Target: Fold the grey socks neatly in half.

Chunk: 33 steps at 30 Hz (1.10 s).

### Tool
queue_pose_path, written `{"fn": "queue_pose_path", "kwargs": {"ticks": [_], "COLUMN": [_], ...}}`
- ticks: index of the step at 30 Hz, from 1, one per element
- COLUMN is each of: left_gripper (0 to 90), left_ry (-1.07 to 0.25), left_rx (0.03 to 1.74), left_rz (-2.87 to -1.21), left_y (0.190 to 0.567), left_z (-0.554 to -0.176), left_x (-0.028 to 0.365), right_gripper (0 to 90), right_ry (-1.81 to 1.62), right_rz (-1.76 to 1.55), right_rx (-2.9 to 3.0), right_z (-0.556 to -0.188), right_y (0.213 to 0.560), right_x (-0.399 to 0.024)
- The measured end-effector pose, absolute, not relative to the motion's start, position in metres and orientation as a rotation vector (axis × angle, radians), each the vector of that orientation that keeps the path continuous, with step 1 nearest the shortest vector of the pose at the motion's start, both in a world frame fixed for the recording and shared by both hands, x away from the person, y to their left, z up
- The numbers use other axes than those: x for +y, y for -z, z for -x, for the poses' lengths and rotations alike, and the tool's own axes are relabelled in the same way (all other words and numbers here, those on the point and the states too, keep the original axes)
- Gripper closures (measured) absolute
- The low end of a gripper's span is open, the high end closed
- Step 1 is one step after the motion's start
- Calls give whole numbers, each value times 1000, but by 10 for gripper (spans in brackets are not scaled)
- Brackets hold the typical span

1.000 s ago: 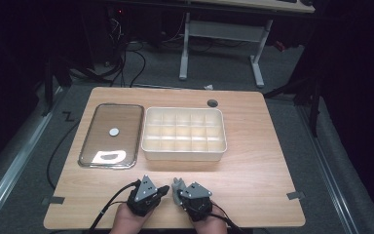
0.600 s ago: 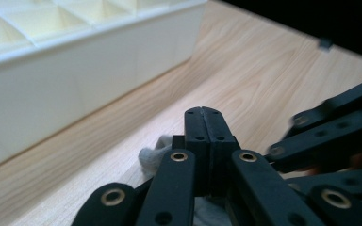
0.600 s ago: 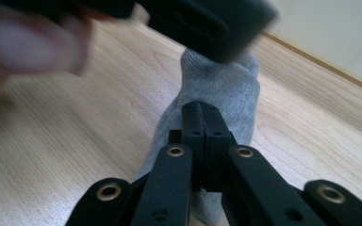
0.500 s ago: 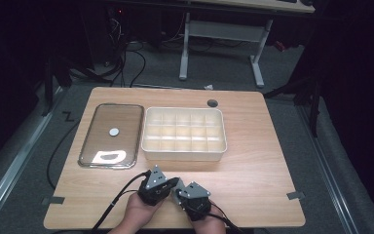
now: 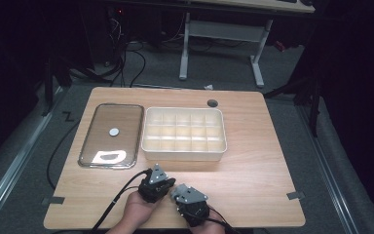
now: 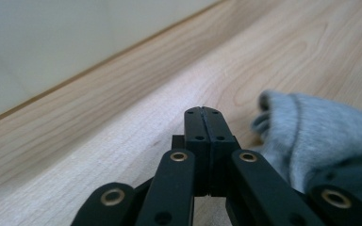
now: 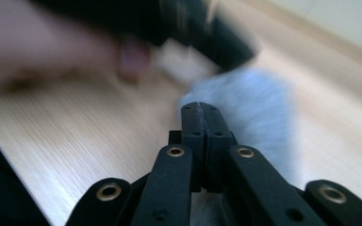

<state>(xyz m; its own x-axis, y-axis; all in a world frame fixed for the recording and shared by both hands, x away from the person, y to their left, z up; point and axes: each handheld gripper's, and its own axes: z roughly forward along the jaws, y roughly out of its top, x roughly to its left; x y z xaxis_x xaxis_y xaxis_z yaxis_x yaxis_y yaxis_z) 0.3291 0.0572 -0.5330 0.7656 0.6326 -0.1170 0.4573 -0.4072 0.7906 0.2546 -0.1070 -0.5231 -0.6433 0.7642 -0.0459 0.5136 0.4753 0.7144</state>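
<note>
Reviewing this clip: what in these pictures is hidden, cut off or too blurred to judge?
- Grey fleecy cloth: cut off by the left gripper view's right edge and blurred in the right gripper view; what kind of item it is stays unclear.
- Small white disc on the clear glass lid: too small in the high view to identify.
- Cream plastic divided box: its compartments' contents, if any, are too small to tell.
- Person's forearms: cut off by the high view's bottom edge.
</note>
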Motion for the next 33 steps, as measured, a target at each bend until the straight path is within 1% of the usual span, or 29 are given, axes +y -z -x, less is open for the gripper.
{"fn": "queue_pose_path", "kwargs": {"ticks": [1, 6, 10, 13, 15, 18, 20, 22, 24, 27, 30, 33], "left_gripper": [890, 866, 855, 855, 857, 858, 860, 859, 858, 857, 852, 846], "left_ry": [-248, -273, -268, -257, -257, -278, -267, -262, -279, -264, -264, -288], "left_rx": [823, 797, 784, 785, 773, 733, 730, 718, 697, 705, 675, 657], "left_rz": [-2047, -2012, -2000, -1990, -1997, -2019, -2024, -2037, -2065, -2055, -2065, -2090], "left_y": [533, 531, 532, 530, 527, 519, 517, 519, 521, 520, 517, 520], "left_z": [-329, -326, -325, -322, -315, -302, -296, -292, -291, -293, -289, -288], "left_x": [60, 62, 62, 65, 67, 72, 75, 73, 71, 72, 75, 82], "right_gripper": [900, 900, 900, 865, 817, 767, 702, 606, 541, 387, 369, 387], "right_ry": [-994, -1004, -1047, -1078, -1114, -1147, -1149, -1135, -1116, -1037, -979, -927], "right_rz": [-1075, -1117, -1157, -1154, -1173, -1175, -1189, -1226, -1244, -1312, -1363, -1382], "right_rx": [2355, 2355, 2361, 2344, 2328, 2278, 2244, 2223, 2220, 2253, 2311, 2338], "right_z": [-254, -260, -265, -266, -266, -263, -259, -255, -253, -260, -268, -273], "right_y": [530, 529, 527, 520, 513, 499, 492, 488, 486, 490, 497, 505], "right_x": [-107, -111, -120, -124, -127, -134, -140, -144, -145, -144, -143, -141]}}
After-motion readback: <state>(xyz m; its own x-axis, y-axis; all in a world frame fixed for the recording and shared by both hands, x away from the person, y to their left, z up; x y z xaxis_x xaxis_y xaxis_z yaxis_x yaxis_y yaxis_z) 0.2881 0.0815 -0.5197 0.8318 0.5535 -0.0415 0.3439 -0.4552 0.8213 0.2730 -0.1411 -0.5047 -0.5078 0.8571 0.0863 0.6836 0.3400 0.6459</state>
